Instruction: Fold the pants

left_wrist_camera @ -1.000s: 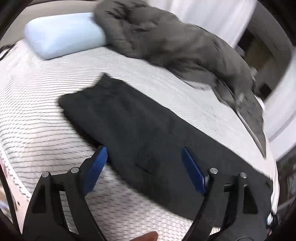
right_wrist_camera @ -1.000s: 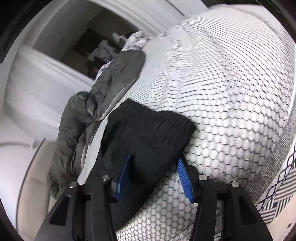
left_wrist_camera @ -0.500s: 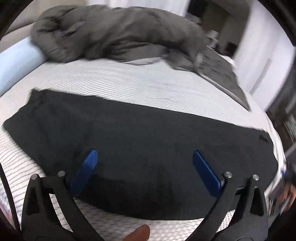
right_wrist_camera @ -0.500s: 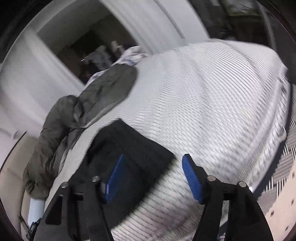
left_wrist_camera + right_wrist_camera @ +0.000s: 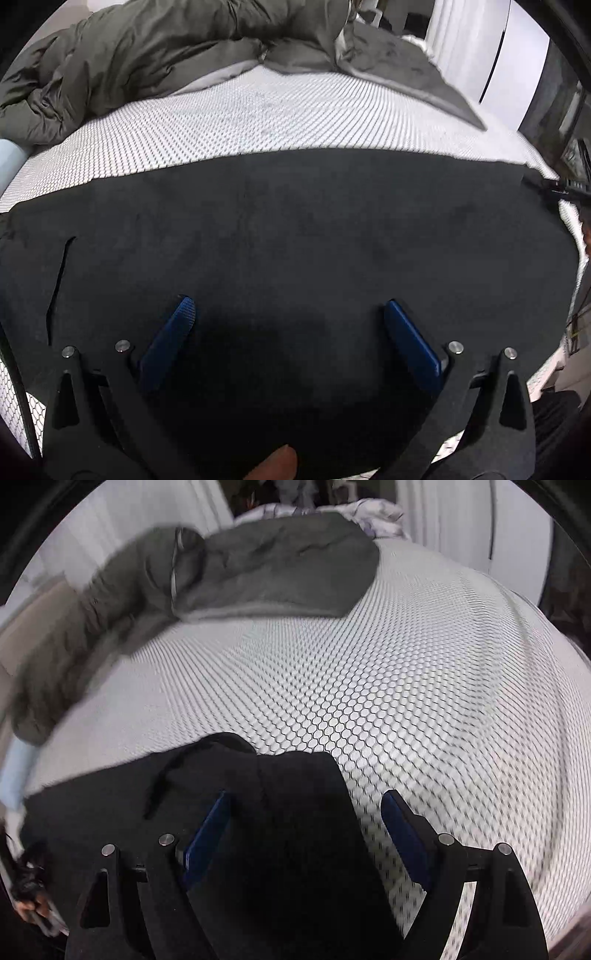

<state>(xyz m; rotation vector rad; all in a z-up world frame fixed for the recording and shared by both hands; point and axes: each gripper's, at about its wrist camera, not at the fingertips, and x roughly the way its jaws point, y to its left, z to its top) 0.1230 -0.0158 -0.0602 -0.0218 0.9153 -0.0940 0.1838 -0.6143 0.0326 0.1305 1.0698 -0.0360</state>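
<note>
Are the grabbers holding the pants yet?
No. Both the left gripper and right gripper are open over the black pants, holding nothing.

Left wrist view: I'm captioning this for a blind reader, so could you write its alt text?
Open tongs with blue pads hover over black pants spread flat across a white honeycomb-patterned mattress. A rumpled grey duvet lies along the far side.

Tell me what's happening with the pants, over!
Left claw open, over the black pants. Right claw open at the pants' end. Pants flat on the bed, not gripped. Gray comforter bunched beyond, clear of them.
</note>
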